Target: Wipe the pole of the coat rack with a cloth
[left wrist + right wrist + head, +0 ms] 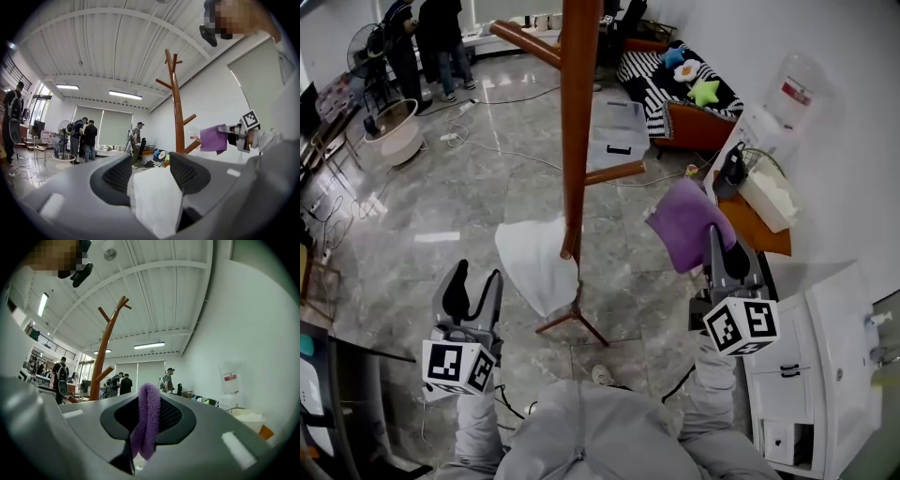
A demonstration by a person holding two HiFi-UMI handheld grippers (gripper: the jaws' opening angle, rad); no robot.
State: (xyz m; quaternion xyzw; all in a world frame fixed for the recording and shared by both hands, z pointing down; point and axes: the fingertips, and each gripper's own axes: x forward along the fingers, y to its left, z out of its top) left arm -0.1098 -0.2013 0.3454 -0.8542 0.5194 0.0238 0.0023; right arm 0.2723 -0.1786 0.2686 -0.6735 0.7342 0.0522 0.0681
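**A:** Trouble is expected from what, with the pole (577,122) standing ahead between the two tools?

**B:** It could be toppled if pressed from one side only, since the feet (581,323) look slim. A cloth could also be snagged on a peg (614,172). A white cloth (157,206) is pinched in the left gripper (151,178). A purple cloth (684,220) is pinched in the right gripper (149,416) and held apart from the pole, to its right.

**A:** What is left unseen?

**B:** The pole's top is cut off in the head view. The feet are partly covered by white fabric, so contact there cannot be told.
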